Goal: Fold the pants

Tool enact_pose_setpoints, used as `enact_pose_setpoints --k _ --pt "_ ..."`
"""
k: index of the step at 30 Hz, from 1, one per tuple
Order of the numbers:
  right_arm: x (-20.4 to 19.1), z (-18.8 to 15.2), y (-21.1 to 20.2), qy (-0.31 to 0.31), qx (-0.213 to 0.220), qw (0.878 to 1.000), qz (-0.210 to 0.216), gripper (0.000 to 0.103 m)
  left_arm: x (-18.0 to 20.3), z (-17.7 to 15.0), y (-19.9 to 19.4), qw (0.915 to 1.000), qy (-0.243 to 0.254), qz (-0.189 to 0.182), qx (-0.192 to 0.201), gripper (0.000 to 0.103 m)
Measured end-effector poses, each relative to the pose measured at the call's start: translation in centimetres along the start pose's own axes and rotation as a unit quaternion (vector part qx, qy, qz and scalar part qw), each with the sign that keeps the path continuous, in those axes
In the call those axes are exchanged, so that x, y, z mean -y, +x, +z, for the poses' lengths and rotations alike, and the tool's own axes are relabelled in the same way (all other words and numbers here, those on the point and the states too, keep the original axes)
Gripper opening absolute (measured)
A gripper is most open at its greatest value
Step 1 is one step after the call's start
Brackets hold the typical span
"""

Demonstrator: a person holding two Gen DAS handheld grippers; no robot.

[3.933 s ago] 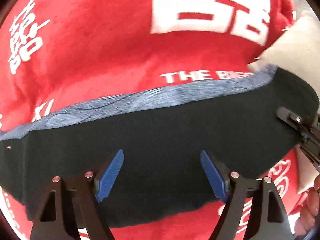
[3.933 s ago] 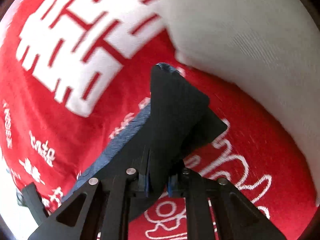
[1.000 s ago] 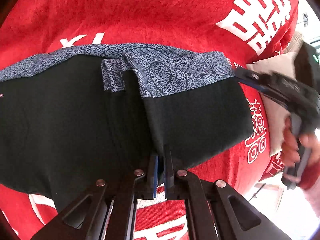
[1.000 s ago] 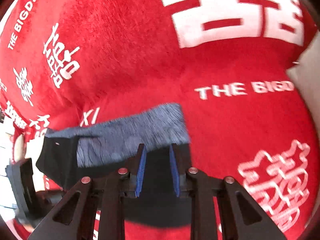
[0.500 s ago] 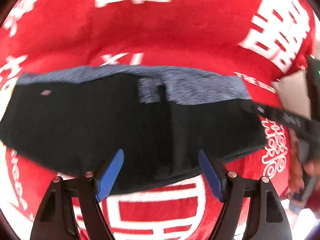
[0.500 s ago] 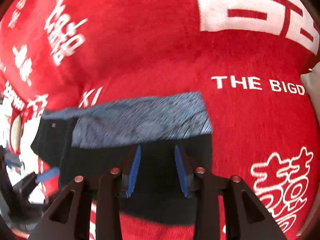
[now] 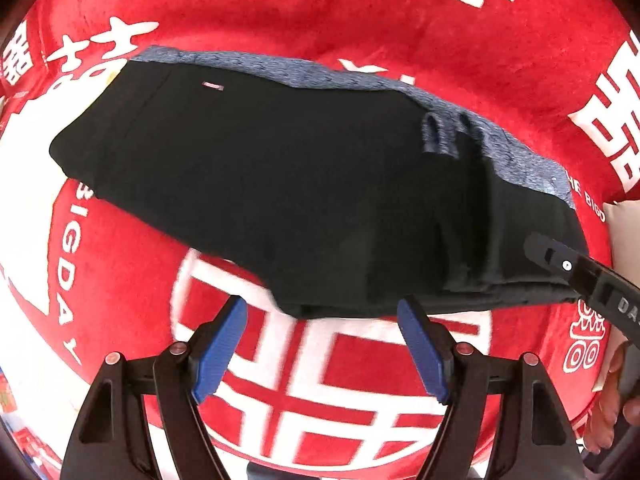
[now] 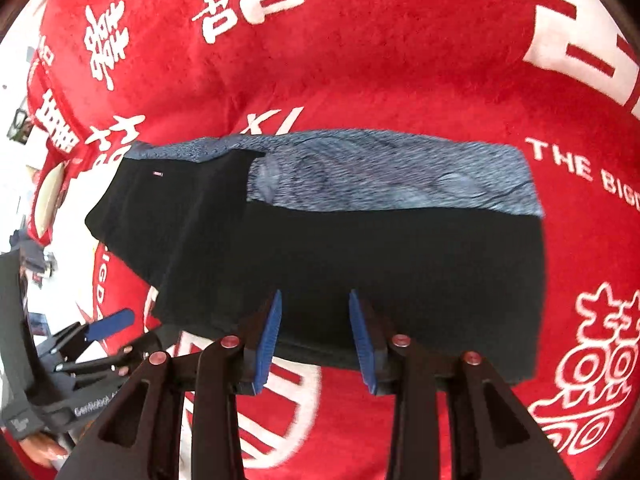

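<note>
The black pants (image 7: 304, 200) with a blue-grey patterned waistband (image 7: 516, 156) lie folded in a flat pile on the red blanket. My left gripper (image 7: 324, 344) is open and empty, just short of the pile's near edge. In the right wrist view the pants (image 8: 380, 264) fill the middle, with the waistband (image 8: 392, 176) along the far side. My right gripper (image 8: 316, 336) is open, its blue pads over the pile's near edge and holding nothing. The right gripper's finger (image 7: 576, 268) shows at the pile's right end in the left view. The left gripper (image 8: 108, 326) shows at lower left.
A red blanket (image 7: 360, 28) with white characters and lettering covers the whole surface (image 8: 400, 60). A pale cushion (image 7: 624, 232) sits at the right edge. A hand (image 7: 612, 412) holds the right gripper's handle.
The left gripper let go of the pants and opened, then drew back from the pile. The right gripper opened wider. The pants now lie flat and folded.
</note>
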State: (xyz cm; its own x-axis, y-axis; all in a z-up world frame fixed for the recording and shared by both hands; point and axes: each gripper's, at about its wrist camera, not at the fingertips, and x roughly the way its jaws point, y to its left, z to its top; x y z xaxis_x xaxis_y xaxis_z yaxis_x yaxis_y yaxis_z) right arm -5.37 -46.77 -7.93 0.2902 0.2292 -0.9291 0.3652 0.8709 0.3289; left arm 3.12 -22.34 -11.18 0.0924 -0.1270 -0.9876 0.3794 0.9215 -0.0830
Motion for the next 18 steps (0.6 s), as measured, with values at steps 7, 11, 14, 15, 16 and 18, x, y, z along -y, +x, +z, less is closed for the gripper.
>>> enact_pose_setpoints --k 7,11,14,15,16,18 --pt "-4.1 0.2 3.8 0.031 -0.006 0.999 -0.043 0.044 -7.2 1.1 -0.9 0.9998 -0.02 -0.007 0.006 0.078" --pt "-6.8 -0.2 4.9 -0.029 -0.011 0.995 -0.097 0.062 -11.7 1.8 -0.5 0.9981 -0.06 -0.014 0.006 0.078" --pt "-8.1 -0.7 5.6 -0.072 -0.017 0.988 -0.133 0.066 -14.7 2.0 0.4 0.9942 -0.102 -0.032 0.0 0.078" --pt "-8.4 -0.7 5.7 -0.079 -0.018 0.987 -0.141 0.068 -15.6 2.1 0.6 0.9929 -0.113 -0.036 0.001 0.078" --pt "-8.6 -0.8 5.8 -0.085 -0.019 0.985 -0.147 0.069 -16.1 2.2 0.7 0.9922 -0.12 -0.036 0.003 0.078" --pt "-9.0 -0.9 6.2 -0.091 -0.021 0.983 -0.159 0.072 -17.2 2.6 1.0 0.9902 -0.134 -0.039 0.011 0.078"
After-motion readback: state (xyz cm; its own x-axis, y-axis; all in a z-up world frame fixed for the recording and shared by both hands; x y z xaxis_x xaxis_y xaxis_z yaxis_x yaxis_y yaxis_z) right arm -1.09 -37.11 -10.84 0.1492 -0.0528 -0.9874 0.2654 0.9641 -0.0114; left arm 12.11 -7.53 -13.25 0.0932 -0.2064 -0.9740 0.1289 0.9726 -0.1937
